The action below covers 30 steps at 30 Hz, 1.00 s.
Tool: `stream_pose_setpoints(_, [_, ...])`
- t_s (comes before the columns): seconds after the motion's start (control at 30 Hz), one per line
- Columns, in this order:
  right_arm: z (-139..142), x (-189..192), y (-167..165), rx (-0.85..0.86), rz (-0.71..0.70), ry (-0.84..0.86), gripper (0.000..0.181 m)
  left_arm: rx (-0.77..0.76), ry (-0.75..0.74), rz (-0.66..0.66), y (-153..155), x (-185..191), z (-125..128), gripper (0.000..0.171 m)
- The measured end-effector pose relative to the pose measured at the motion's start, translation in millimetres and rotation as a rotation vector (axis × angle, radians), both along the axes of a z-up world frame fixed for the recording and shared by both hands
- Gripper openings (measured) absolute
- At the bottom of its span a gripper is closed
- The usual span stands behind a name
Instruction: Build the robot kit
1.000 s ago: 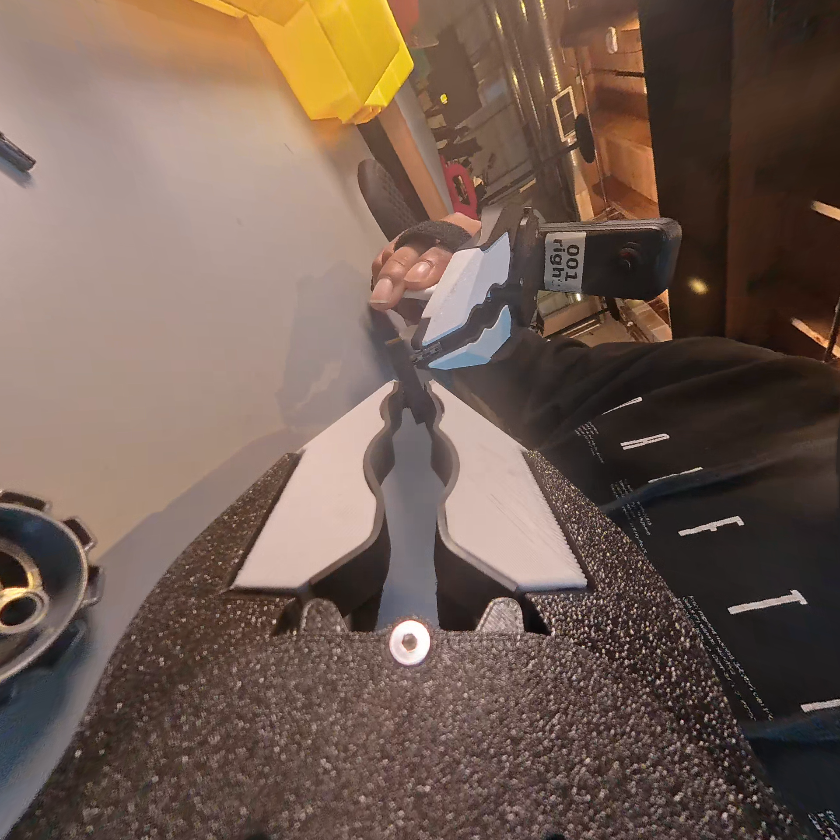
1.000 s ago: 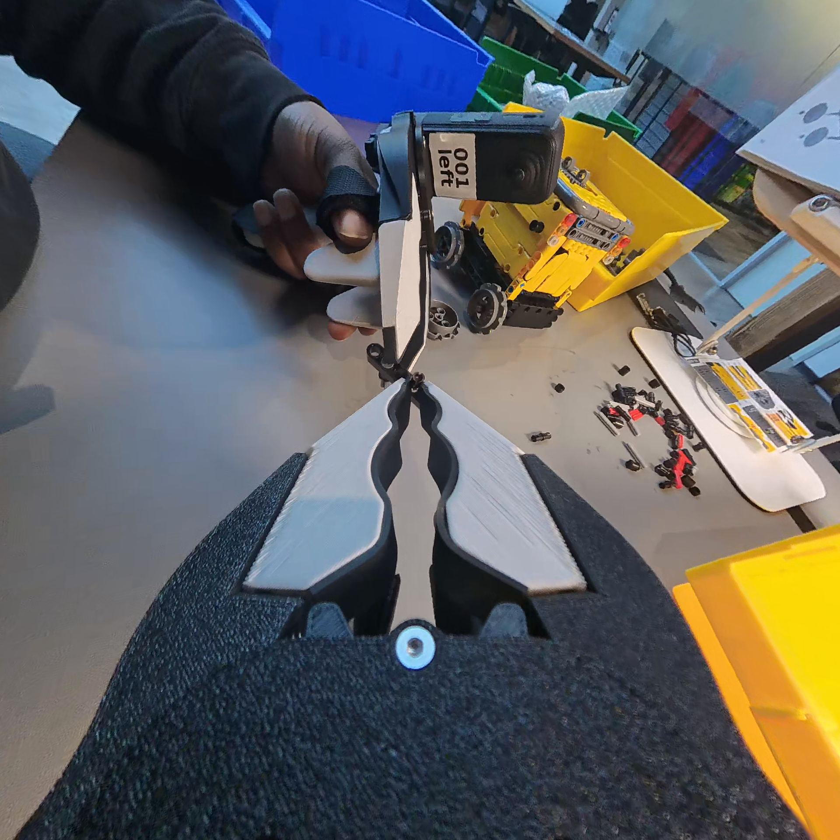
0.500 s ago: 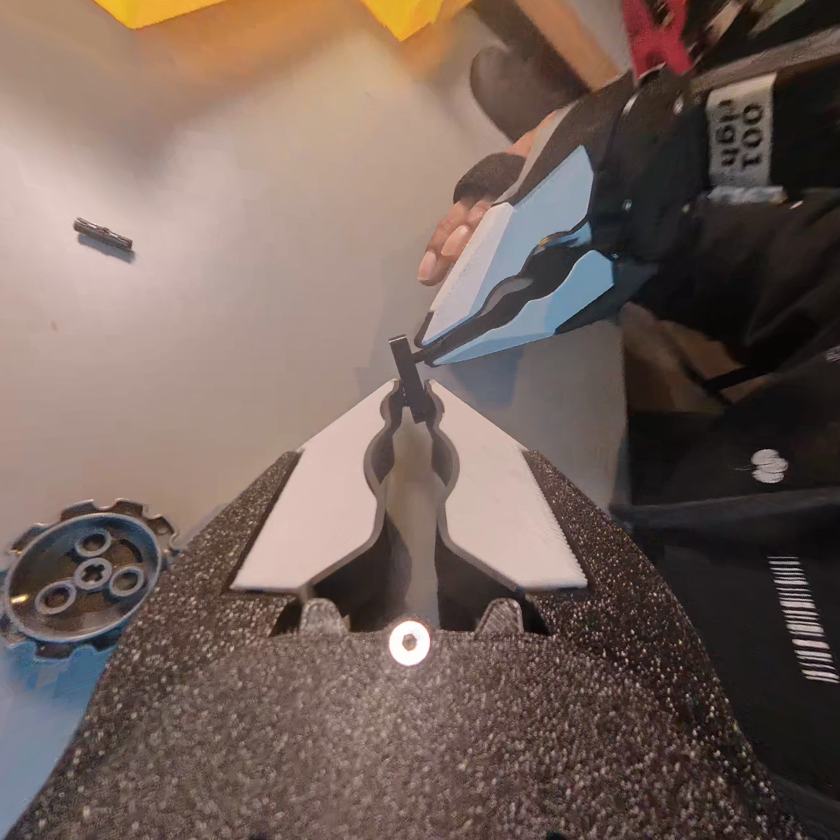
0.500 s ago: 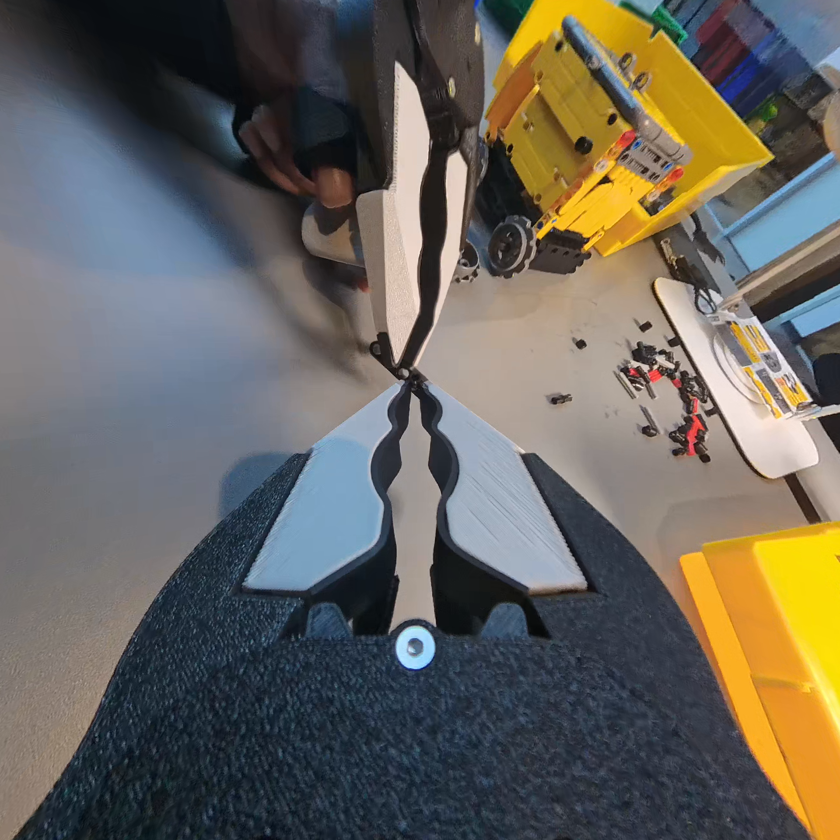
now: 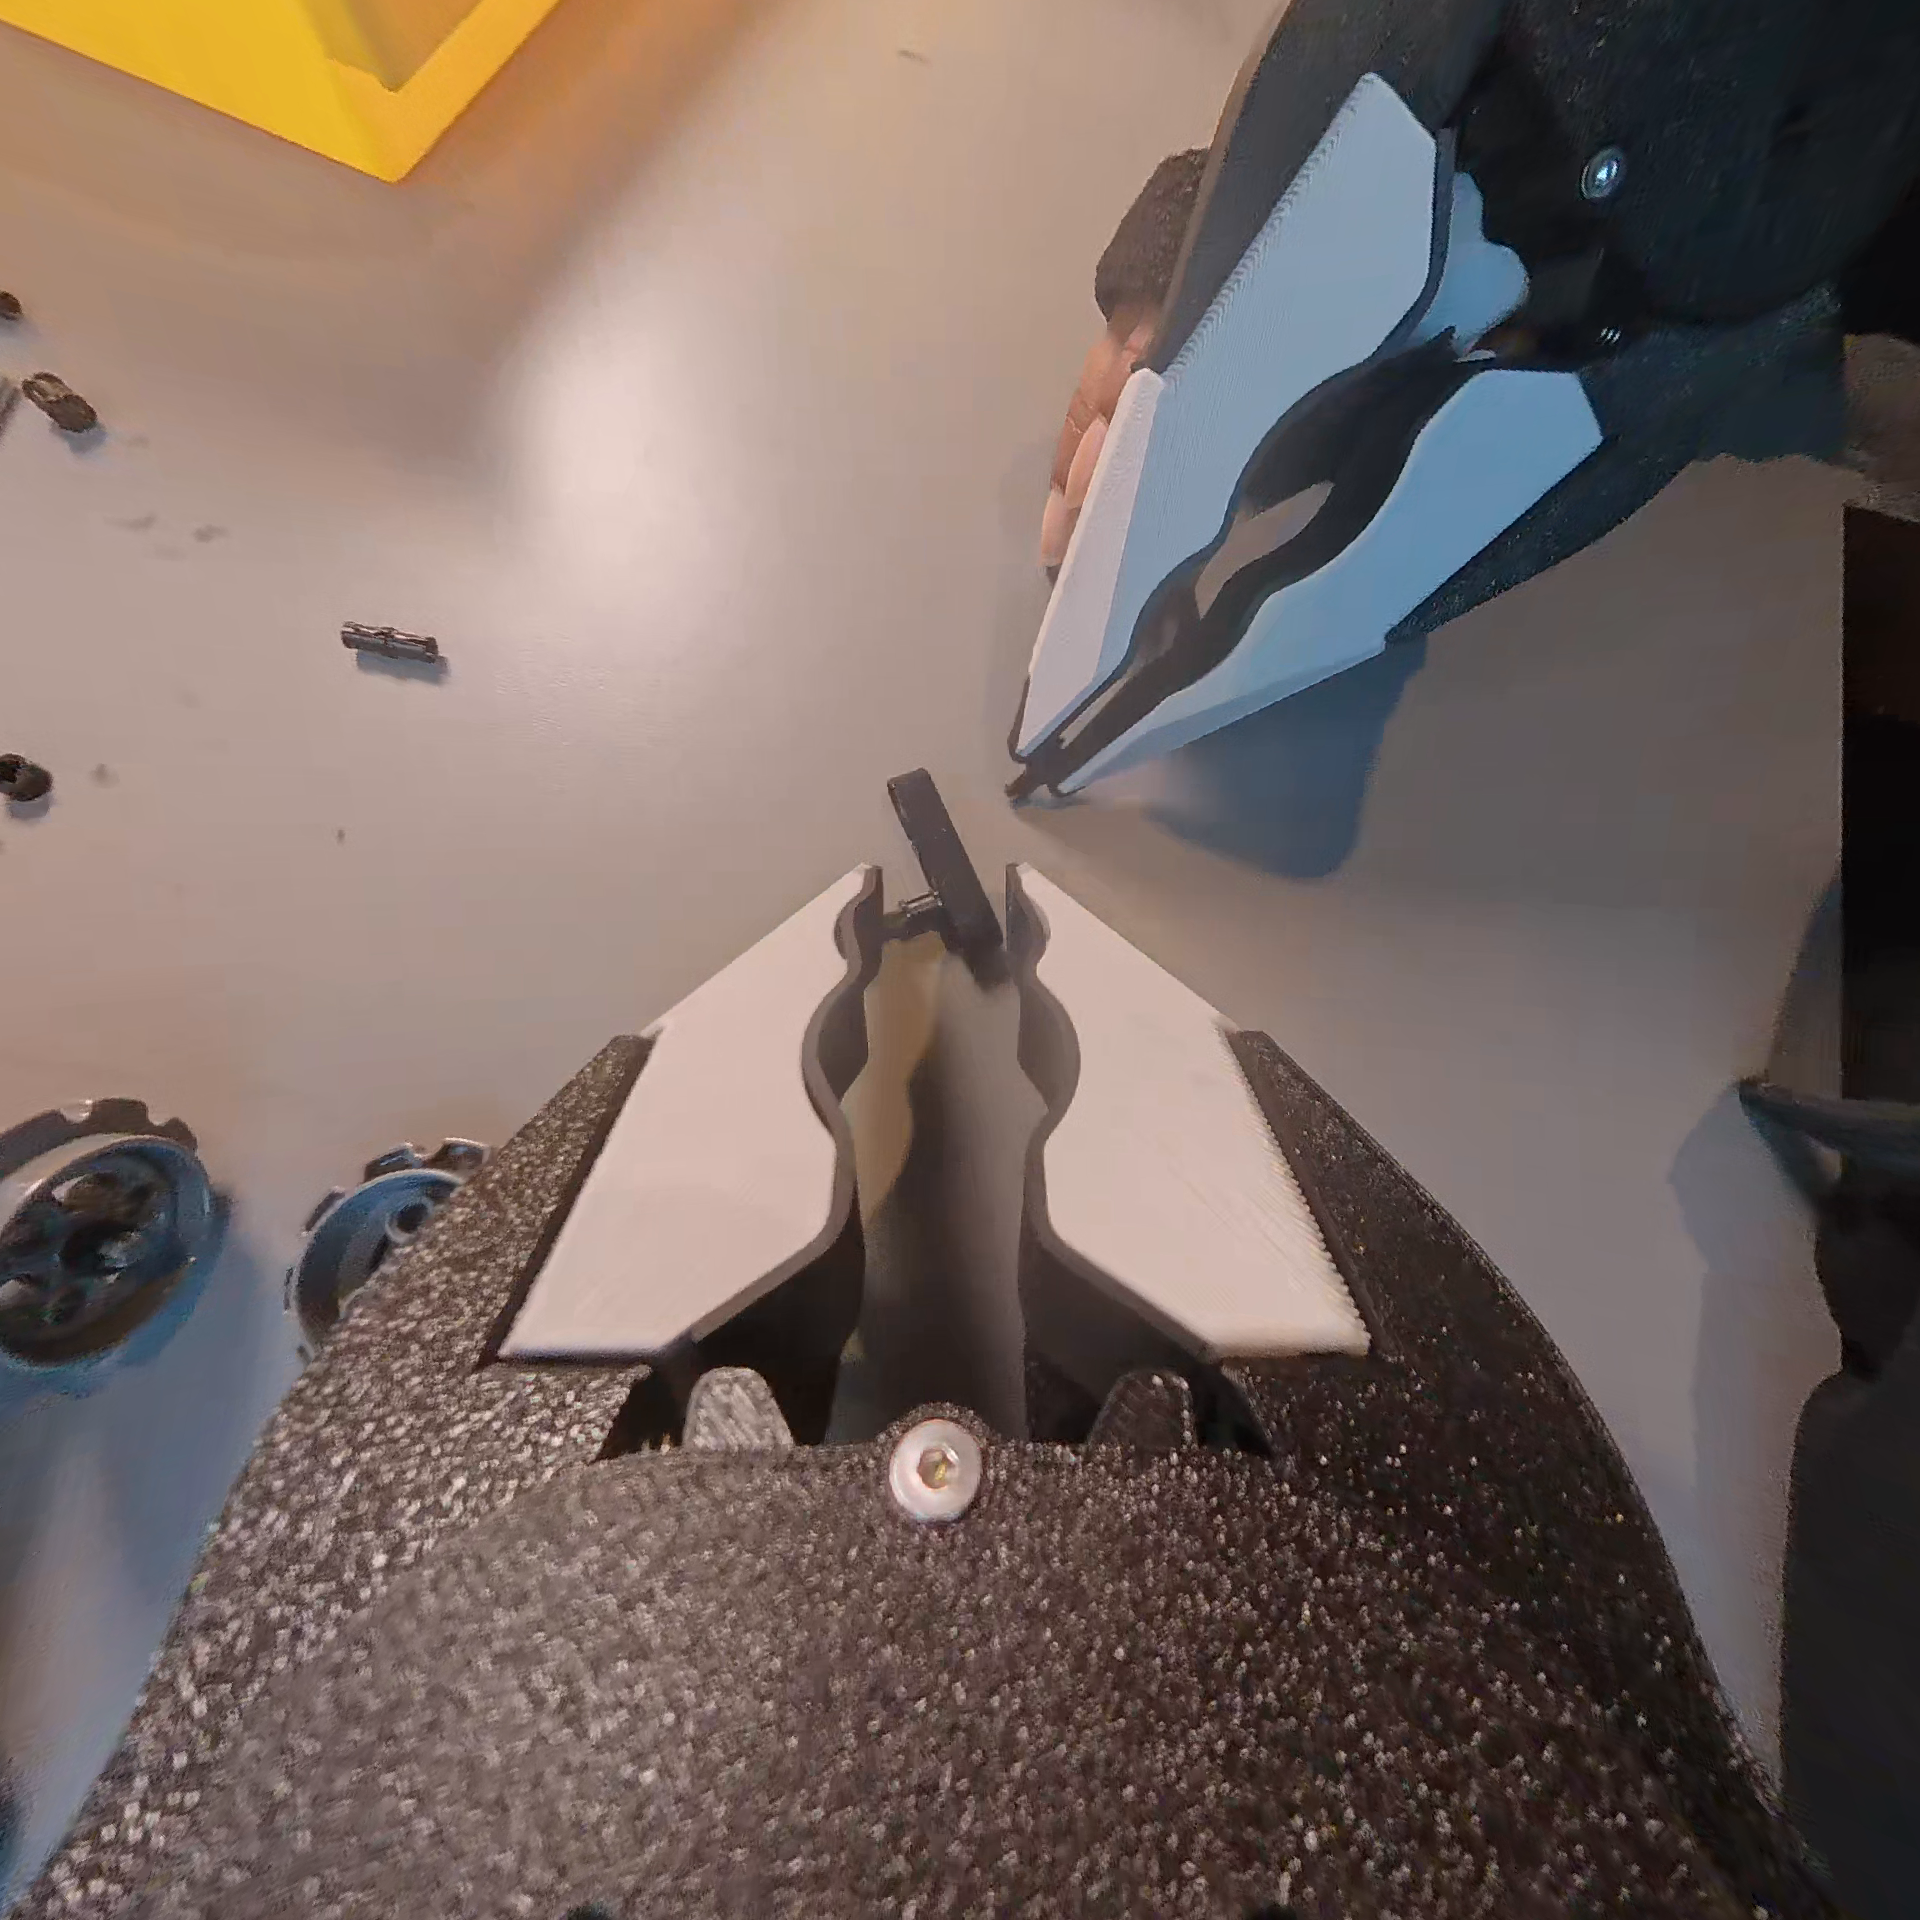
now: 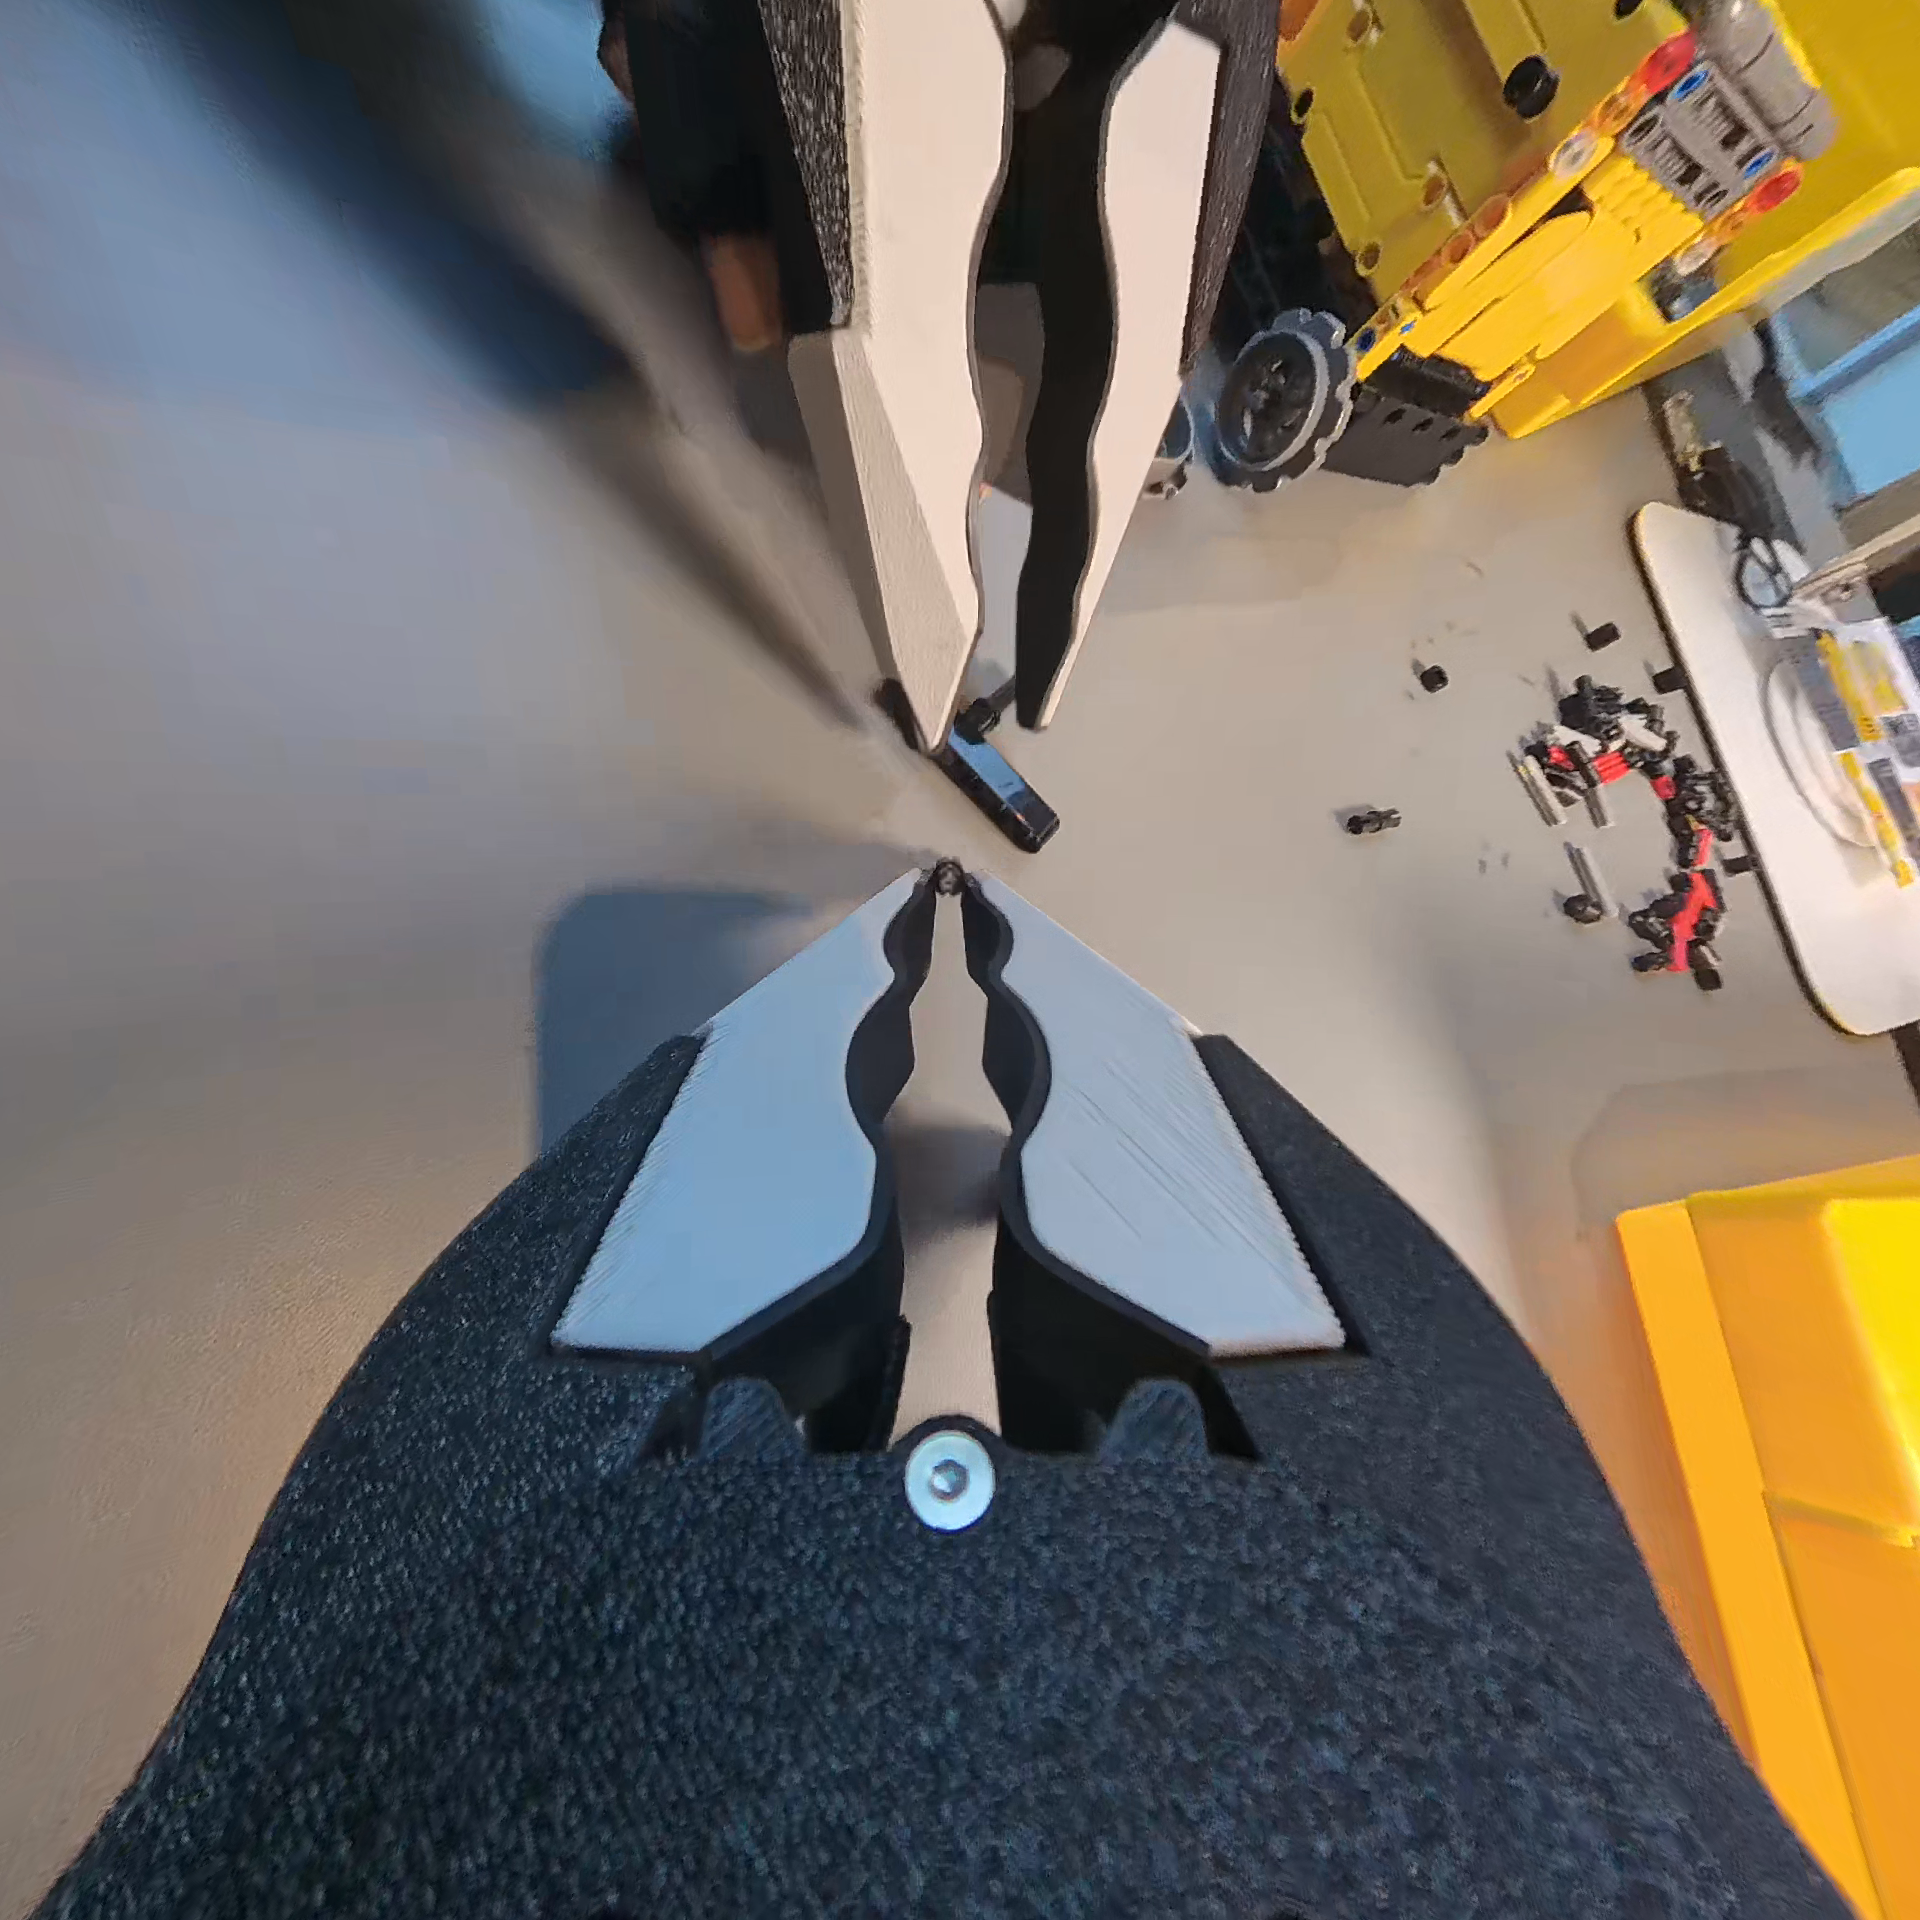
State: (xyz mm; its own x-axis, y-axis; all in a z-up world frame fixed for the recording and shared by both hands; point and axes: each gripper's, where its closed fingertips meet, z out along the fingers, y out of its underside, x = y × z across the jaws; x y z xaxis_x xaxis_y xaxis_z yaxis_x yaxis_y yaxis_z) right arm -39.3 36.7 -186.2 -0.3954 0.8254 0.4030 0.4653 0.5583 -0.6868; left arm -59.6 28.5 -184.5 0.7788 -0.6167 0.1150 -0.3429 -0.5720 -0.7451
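Left wrist view shows the left gripper (image 5: 940,883) low over a pale grey surface (image 5: 623,468), its jaws parted a little with a small black beam piece (image 5: 940,868) standing tilted between the tips. A short black peg on the piece's side points at the left fingertip; whether the tips actually pinch the piece I cannot tell, though it sits up off the surface between them. Just beyond and to the right, the right gripper (image 5: 1039,779) comes in at a slant, jaws nearly together on a tiny black pin (image 5: 1023,787) at the very tips, close to the beam piece but apart from it. A hand (image 5: 1091,416) shows behind that gripper. Two grey toothed wheels (image 5: 83,1236) lie at the left edge, small black pins (image 5: 390,642) are scattered farther up, and a corner of a yellow bin (image 5: 343,94) sits at the top.

Right wrist view has the right gripper (image 6: 948,878) with jaws closed on the tiny black pin (image 6: 948,876), only its end visible. The left gripper (image 6: 987,717) hangs above, jaws slightly apart, the black beam piece (image 6: 992,784) reaching from its tips toward the surface (image 6: 312,831). To the right lie a yellow brick-built vehicle (image 6: 1507,239) with black wheels, a heap of black and red small parts (image 6: 1652,821), a white board (image 6: 1745,779) and a yellow bin (image 6: 1787,1455).
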Motion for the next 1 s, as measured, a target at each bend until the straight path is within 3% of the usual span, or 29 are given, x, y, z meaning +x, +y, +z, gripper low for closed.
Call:
stream_pose_setpoints(0.23, [-0.8, 11.4, 4.4, -0.122, -0.03, -0.116, 0.015, 0.021, -0.014, -0.014, -1.0, -2.5, 3.3, 0.022])
stream_pose_setpoints(0.43, [-1.4, 10.9, 7.4, -0.283, -0.167, -0.227, 0.016, 0.031, -0.011, -0.01, -0.9, -3.2, 5.0, 0.023])
stream_pose_setpoints(0.67, [-4.7, 7.1, -2.3, -0.319, -0.281, -0.258, 0.014, 0.032, 0.013, -0.007, -0.5, -4.3, 1.8, 0.025])
stream_pose_setpoints(1.0, [-5.1, 3.9, 0.1, -0.342, -0.295, -0.27, 0.005, 0.012, 0.128, -0.034, 5.0, -1.5, -5.8, 0.023])
